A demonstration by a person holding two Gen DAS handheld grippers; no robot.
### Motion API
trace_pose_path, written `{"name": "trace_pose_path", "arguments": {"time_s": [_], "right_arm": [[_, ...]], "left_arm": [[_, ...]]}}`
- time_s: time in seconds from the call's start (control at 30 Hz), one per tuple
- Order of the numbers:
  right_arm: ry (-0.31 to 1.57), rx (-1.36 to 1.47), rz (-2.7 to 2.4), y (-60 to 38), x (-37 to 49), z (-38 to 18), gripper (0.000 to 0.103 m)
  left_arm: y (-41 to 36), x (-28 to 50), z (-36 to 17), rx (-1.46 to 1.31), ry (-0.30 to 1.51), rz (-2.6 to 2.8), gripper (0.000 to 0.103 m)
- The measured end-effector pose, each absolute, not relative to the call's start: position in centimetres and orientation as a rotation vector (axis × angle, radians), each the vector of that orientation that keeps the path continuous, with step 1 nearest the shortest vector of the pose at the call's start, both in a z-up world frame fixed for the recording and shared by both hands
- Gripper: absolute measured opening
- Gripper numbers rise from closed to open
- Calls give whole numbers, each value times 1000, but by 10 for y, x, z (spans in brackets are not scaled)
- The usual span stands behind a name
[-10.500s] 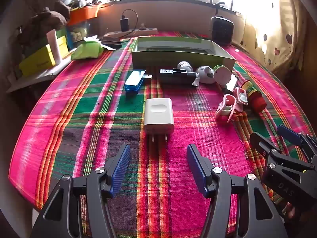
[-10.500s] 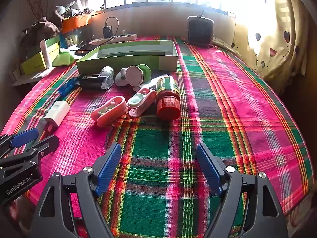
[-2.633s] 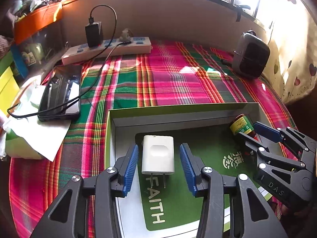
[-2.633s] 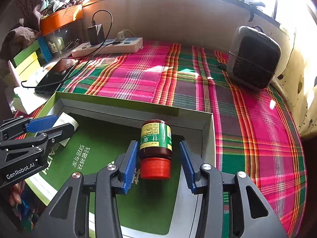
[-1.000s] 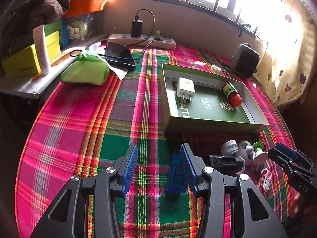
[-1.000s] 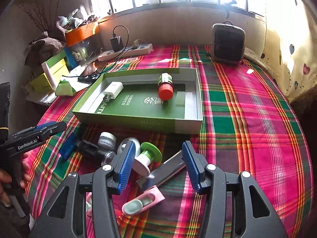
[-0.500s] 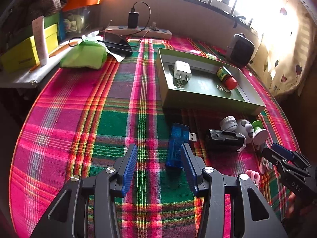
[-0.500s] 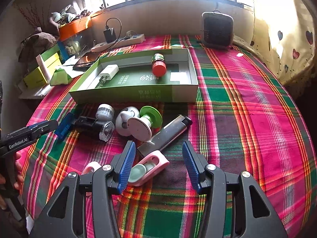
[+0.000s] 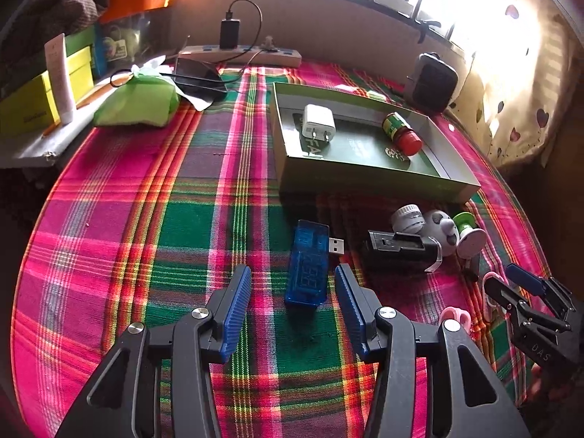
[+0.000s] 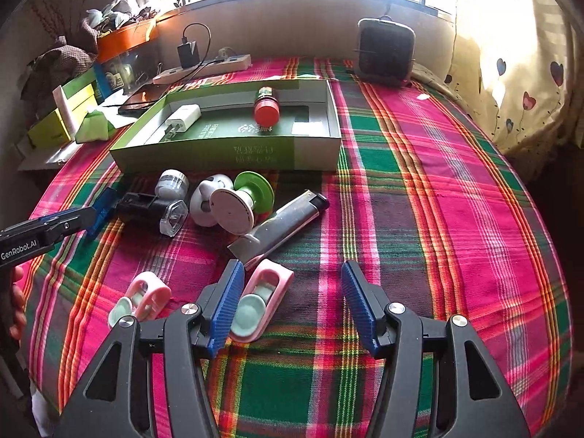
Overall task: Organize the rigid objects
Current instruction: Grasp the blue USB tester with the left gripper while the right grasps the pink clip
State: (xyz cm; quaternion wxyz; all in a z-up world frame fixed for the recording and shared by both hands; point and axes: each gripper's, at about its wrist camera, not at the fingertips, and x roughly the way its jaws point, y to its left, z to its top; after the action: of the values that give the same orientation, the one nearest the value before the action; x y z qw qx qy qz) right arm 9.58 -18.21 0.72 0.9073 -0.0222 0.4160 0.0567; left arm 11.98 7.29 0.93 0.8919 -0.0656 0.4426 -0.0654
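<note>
We see the left hand-held gripper (image 9: 290,308) spread wide around the near end of the blue USB tester (image 9: 308,262), which lies on the plaid worktop (image 9: 153,219), long axis running away from us, plug at its far right corner. The right hand-held gripper (image 10: 292,299), also wide, straddles a pink case (image 10: 261,301) pointing away.

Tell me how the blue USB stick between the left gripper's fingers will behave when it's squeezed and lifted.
The blue USB stick looks like a hard translucent plastic shell, so probably stiff and light. It lies flat on the tablecloth, so unlikely to roll. Its smooth sides may slip slightly against the left hand-held gripper, whose ribbed pads should help.
</note>
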Motion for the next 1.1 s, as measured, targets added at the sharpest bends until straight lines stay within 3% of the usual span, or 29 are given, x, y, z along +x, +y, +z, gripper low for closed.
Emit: {"name": "trace_pose_path", "arguments": {"time_s": [0.9, 1.0, 1.1], "right_arm": [[864, -45, 92, -198, 79, -3, 56], [857, -53, 102, -198, 81, -3, 53], [846, -67, 121, -197, 82, -3, 43]], "left_arm": [[57, 124, 5, -18, 912, -89, 47], [55, 127, 4, -2, 905, -72, 47], [56, 129, 4, -4, 902, -61, 47]]}}
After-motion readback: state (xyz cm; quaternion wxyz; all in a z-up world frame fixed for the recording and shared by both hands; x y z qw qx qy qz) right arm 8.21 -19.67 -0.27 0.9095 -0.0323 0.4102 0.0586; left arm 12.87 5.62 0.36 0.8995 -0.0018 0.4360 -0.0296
